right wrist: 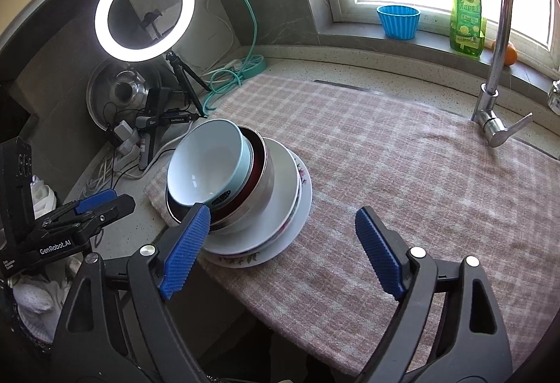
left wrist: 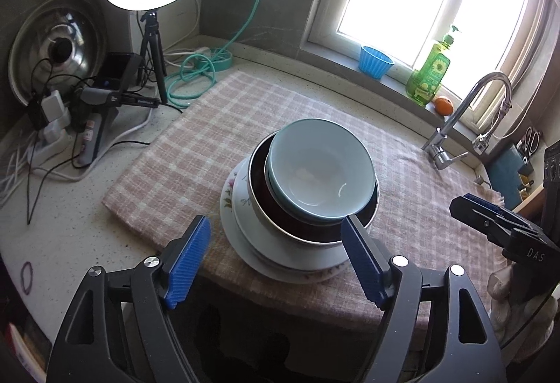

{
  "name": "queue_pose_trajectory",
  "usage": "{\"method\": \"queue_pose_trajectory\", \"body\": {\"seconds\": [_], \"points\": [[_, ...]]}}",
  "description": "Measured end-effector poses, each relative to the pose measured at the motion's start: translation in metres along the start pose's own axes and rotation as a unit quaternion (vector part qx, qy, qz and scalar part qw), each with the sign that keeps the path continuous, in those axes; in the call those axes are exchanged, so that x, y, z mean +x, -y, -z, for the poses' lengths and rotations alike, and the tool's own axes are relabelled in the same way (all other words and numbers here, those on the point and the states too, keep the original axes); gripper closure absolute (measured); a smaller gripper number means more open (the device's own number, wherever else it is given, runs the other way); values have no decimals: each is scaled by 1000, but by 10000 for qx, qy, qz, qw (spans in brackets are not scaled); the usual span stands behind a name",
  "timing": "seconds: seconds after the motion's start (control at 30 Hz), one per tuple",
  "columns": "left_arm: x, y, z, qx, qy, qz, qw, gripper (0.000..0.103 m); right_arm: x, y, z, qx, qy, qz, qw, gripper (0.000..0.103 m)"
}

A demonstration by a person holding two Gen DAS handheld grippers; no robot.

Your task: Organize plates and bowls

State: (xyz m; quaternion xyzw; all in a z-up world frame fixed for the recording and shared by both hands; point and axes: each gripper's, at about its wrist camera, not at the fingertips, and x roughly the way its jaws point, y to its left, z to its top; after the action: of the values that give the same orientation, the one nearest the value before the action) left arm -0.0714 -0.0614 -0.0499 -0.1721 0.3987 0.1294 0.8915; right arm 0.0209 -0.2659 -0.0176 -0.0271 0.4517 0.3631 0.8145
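While both grippers stand off the near edge of the stack, neither holds anything: the left gripper has its jaws spread wide with only air between the blue pads, and the right gripper is likewise agape and empty.

Location: the crockery sits nested as one pile on the pink checked cloth covering the counter, near its front edge.

Count, top to bottom: one pale blue bowl, tilted rather than seated level; one steel bowl with a dark interior; one plain white plate; beneath it, floral-rimmed plates, apparently two, though the overlapping rims make this uncertain.

Handling: the ceramic pieces are judged rigid, glazed, slippery and liable to chip; the steel bowl light and hard. The full pile would be heavy and top-unsteady. Best purchase is a rim pinch, pads across the wall of the blue bowl, lifting it alone first.
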Motion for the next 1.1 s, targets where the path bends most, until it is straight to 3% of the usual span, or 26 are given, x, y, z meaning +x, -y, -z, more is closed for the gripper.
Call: {"method": "queue_pose_trajectory", "body": {"seconds": [0.33, 1.1], "points": [[-15, 21, 4, 150, 261, -382, 9988, 26, -17, -5, 6, -215, 227, 121, 9994, 10], [-8, 30, -3, 188, 155, -451, 9987, 25, -19, 3, 1, -67, 309, 132, 9994, 10]]}}
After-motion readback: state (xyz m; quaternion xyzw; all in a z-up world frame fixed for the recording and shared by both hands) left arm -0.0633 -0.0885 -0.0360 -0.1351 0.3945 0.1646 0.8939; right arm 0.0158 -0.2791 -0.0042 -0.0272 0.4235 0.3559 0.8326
